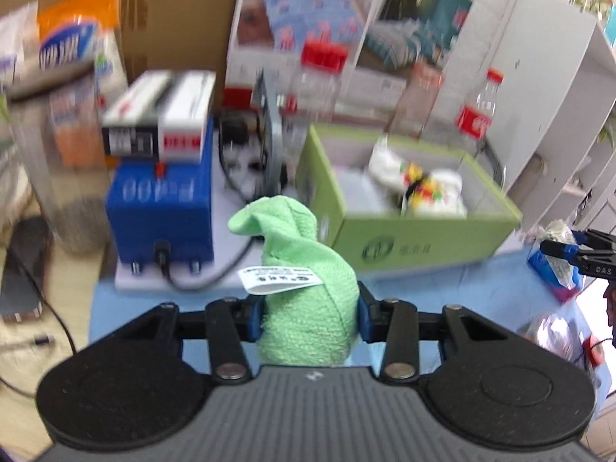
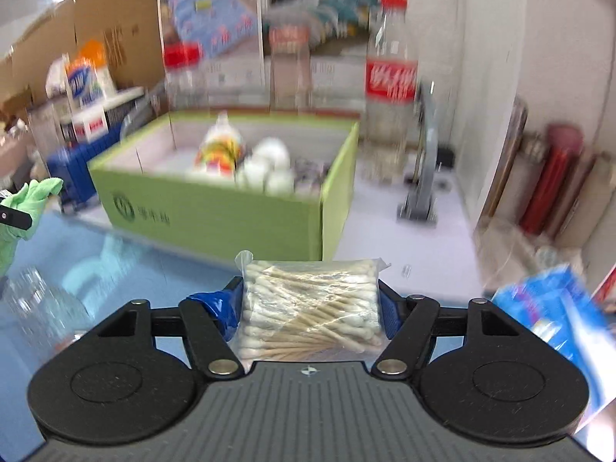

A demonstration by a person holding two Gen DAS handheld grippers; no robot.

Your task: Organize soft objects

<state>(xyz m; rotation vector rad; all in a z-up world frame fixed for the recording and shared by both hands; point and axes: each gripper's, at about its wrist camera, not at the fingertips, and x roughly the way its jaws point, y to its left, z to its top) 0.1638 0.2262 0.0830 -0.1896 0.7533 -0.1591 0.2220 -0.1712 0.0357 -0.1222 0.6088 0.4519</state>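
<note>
Nearest the left wrist camera, a bunched green cloth (image 1: 308,300) of looped, towel-like weave stands up between the jaws of the left gripper (image 1: 308,313). A white printed tag (image 1: 279,279) sticks out of its left side, and its top flops over to the left. The jaws are closed on the cloth's lower part, one blue pad pressed against each flank, and the gripper is held level above the blue bench (image 1: 104,308), pointing toward the back of the scene. Behind the cloth on the left sits a blue machine (image 1: 161,211) with white cartons stacked on top; to its right is a green box (image 1: 423,231), open at the top, with white and multicoloured soft items inside.

Further right, the right gripper (image 2: 310,308) is also held level, aimed at the same green box (image 2: 215,219). Its jaws clamp a clear bag of cotton swabs (image 2: 308,308) with pale wooden sticks and white tips lying crosswise. The bag fills the gap between the blue pads and juts forward past them, just short of the box's near wall. A clear bottle with a red label (image 2: 390,88) stands behind the box's right corner.
</note>
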